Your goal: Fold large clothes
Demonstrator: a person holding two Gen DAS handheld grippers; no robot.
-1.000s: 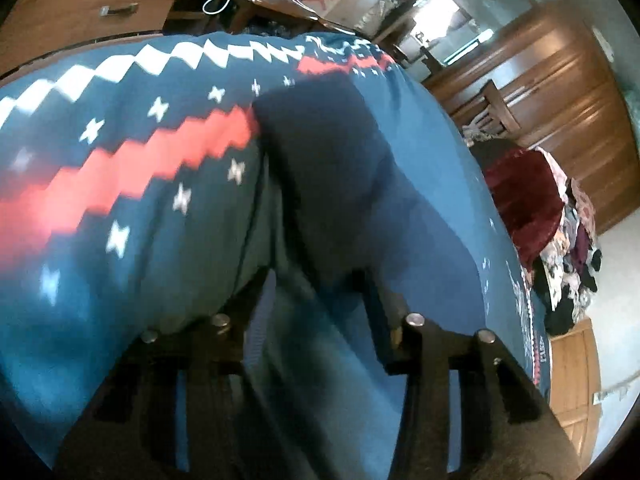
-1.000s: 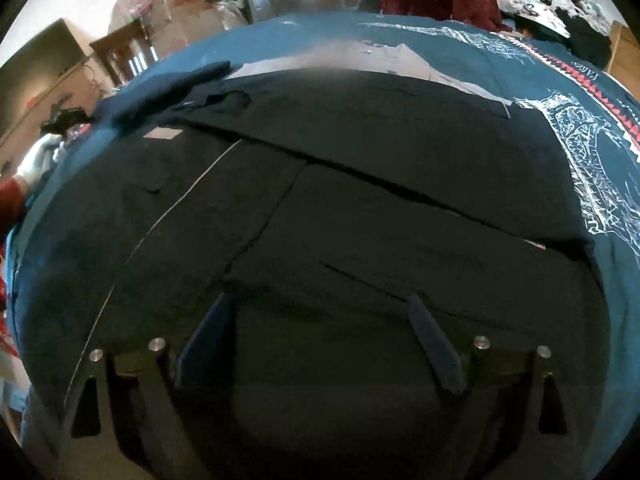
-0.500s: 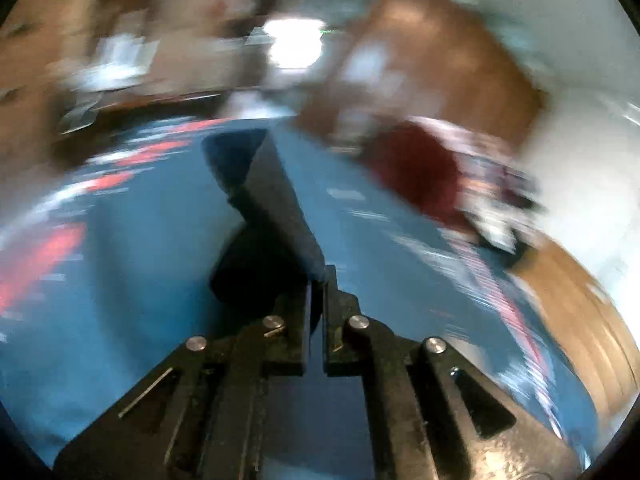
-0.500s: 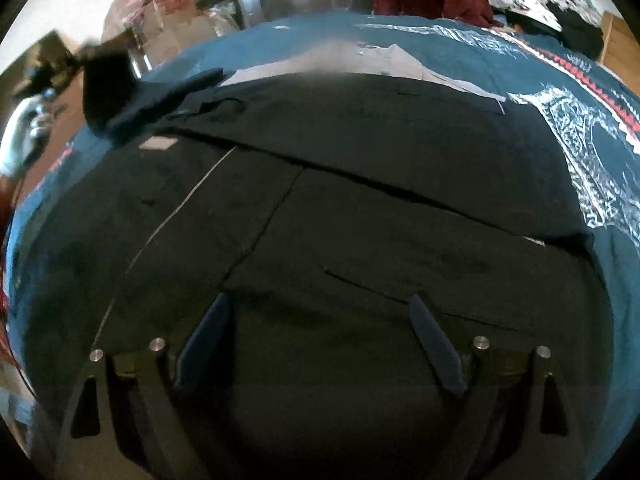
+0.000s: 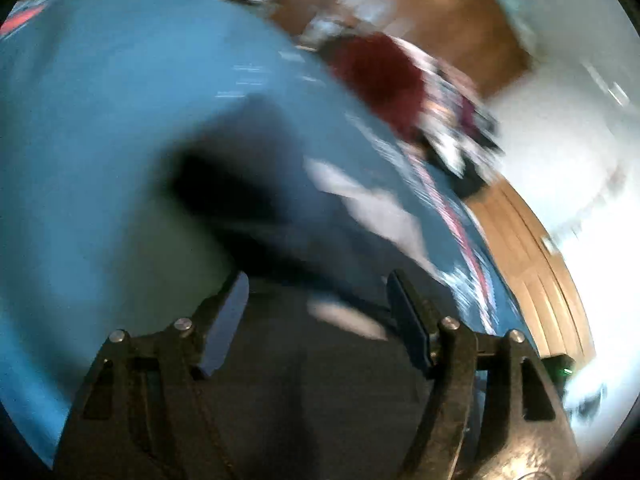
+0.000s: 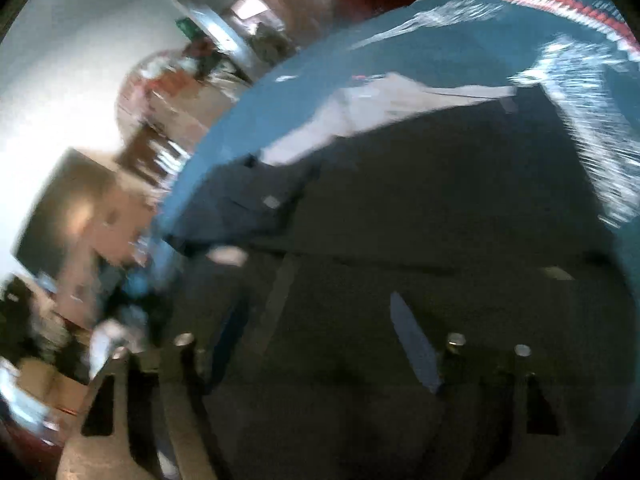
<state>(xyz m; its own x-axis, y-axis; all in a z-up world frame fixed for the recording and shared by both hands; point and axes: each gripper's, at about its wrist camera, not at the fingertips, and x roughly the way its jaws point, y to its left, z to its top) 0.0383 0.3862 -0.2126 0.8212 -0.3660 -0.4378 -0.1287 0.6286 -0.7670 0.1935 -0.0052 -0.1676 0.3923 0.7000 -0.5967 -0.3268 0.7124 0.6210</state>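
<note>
Dark garment (image 6: 420,220) lies partly folded on the blue cover (image 5: 100,120). Left gripper (image 5: 316,300) and right gripper (image 6: 320,332) both spread, empty, low in frame. Judged between folds; next a fresh edge needs pinching.

Dark garment (image 6: 420,240): matt black cloth – soft, with pale seams.
Blue cover (image 5: 100,128): matt teal cloth under the garment, with white and red print near its edge.
Left tool (image 5: 316,292): black plastic, dull and faintly grainy; smooth blue pads; small shiny metal pins.
Right tool (image 6: 316,316): same make, blurred.
Cabinet (image 5: 536,256): smooth pale wood.
</note>
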